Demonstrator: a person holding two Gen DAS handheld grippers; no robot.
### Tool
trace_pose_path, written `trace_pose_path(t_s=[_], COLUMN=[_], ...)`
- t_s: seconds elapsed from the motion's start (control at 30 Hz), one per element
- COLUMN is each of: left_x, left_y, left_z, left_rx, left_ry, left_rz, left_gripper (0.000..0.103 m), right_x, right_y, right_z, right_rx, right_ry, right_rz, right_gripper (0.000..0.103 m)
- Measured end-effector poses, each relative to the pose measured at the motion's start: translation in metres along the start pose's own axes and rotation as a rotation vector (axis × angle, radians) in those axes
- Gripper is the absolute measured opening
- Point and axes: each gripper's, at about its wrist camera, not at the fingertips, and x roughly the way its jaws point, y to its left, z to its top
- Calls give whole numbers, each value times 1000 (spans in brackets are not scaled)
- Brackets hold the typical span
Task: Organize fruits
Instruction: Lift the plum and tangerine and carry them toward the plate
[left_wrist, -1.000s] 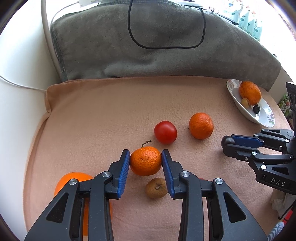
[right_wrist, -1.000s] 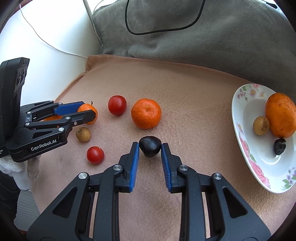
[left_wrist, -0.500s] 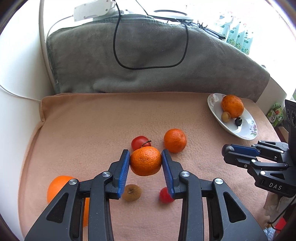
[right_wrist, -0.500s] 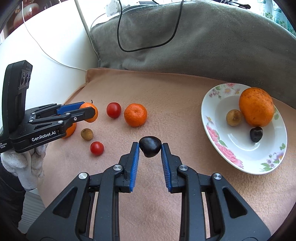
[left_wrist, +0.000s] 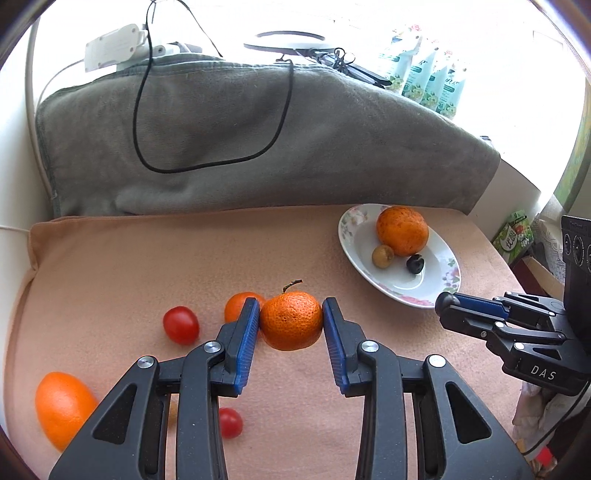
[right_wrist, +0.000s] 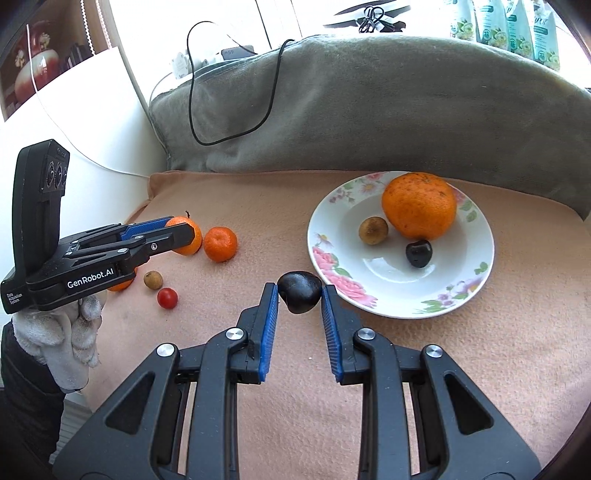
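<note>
My left gripper (left_wrist: 291, 325) is shut on a stemmed tangerine (left_wrist: 291, 319), held above the peach cloth. My right gripper (right_wrist: 299, 293) is shut on a dark plum-like fruit (right_wrist: 300, 291), just left of the flowered plate (right_wrist: 476, 266). The plate (left_wrist: 436, 291) holds a large orange (right_wrist: 419, 205), a small brown fruit (right_wrist: 373, 230) and a dark fruit (right_wrist: 418, 253). On the cloth lie another tangerine (right_wrist: 220, 243), a tomato (left_wrist: 181, 325), a smaller tomato (right_wrist: 167, 298), a brown fruit (right_wrist: 153, 280) and an orange (left_wrist: 62, 408). In the right wrist view the left gripper (right_wrist: 184, 229) shows at the left.
A grey blanket (left_wrist: 258, 140) with a black cable (left_wrist: 155, 162) rises behind the cloth. A gloved hand (right_wrist: 62, 339) holds the left tool. Bottles (left_wrist: 424, 74) stand on the sill at the back right. The cloth's left edge borders a white surface (left_wrist: 18, 184).
Both grippers rose and moved right toward the plate with their fruits. The plate now sits closer in both views. The loose fruits have slid to the left and lower in the views.
</note>
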Motion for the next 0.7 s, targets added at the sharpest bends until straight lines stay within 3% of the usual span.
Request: trace_pose_path(t_s=[0.7], left_x=[33], left_y=[-70], left_z=[19], left_rx=[52], left_ry=[18], left_rz=[-122], left_gripper=[34], right_x=[-12], right_y=[-75], right_z=[8], right_rx=[91], right_ry=[-20], right_rz=[-100], right_gripper=[25])
